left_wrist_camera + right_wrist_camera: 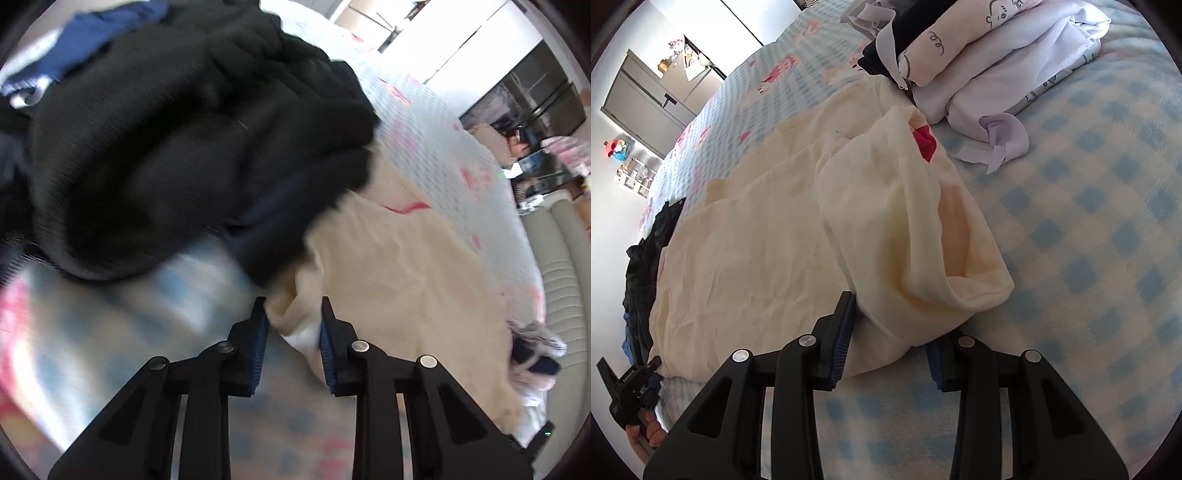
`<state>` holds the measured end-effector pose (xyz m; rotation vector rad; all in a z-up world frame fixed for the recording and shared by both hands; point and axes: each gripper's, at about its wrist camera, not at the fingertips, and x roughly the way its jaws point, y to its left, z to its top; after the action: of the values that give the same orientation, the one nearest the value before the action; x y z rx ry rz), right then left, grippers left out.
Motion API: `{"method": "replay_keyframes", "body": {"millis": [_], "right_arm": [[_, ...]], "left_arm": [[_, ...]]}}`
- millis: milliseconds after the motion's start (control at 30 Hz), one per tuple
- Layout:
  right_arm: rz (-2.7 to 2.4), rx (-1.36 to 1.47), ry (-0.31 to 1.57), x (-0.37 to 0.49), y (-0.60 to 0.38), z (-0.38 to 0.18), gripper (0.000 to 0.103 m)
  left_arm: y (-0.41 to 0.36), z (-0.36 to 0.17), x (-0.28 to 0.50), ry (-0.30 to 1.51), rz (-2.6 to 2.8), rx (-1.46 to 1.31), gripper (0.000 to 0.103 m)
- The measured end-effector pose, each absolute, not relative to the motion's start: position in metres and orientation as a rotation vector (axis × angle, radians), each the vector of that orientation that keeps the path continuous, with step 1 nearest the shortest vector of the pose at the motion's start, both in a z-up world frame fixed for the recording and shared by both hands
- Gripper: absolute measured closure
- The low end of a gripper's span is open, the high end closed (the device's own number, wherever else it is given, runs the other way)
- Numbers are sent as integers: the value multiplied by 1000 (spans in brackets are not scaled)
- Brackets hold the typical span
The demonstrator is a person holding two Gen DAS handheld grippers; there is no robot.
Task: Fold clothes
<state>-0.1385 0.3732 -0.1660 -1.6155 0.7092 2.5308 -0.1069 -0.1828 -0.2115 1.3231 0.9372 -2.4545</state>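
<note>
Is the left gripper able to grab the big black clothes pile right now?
Probably not yet: the left gripper has a fold of the cream garment between its fingers. The black pile lies just ahead, uncovered.

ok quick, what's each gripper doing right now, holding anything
left gripper: closed on a bunched edge of the cream garment.
right gripper: closed on a thick fold of the same cream garment.

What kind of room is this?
Probably a bedroom: a bed with a blue checked cartoon sheet, loose clothes on it such as a cream garment, and a cabinet by the wall.
</note>
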Motion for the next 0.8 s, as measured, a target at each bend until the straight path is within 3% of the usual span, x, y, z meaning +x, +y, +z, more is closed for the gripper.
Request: {"method": "replay_keyframes", "body": {"millis": [100, 133, 267, 400, 500, 633, 700, 733, 767, 800], "right_arm": [[2530, -1627, 721, -140, 373, -172, 63], [2529, -1631, 725, -140, 373, -174, 61], [2539, -1638, 725, -145, 369, -182, 48], [2524, -1608, 779, -149, 368, -180, 46], [2531, -1556, 866, -145, 373, -175, 54], [2535, -1598, 859, -149, 374, -183, 53], [2539, -1614, 847, -155, 374, -188, 50], [2538, -1614, 851, -157, 375, -190, 51], [2535, -1607, 854, -157, 375, -188, 57], [2538, -1594, 851, -156, 373, -184, 72]], "left_arm": [[-190, -217, -98, 1106, -2470, 1354, 71], [-190, -219, -97, 1188, -2490, 1354, 61], [-184, -229, -98, 1422, -2559, 1322, 40], [-178, -238, -116, 1427, -2558, 1325, 39], [-178, -237, -130, 1364, -2540, 1297, 40], [-172, -248, -140, 1317, -2502, 1319, 39], [-166, -248, -145, 1253, -2507, 1332, 44], [-164, -246, -146, 1211, -2519, 1330, 55], [-162, -242, -146, 1199, -2541, 1322, 63], [-161, -238, -145, 1191, -2565, 1313, 78]]}}
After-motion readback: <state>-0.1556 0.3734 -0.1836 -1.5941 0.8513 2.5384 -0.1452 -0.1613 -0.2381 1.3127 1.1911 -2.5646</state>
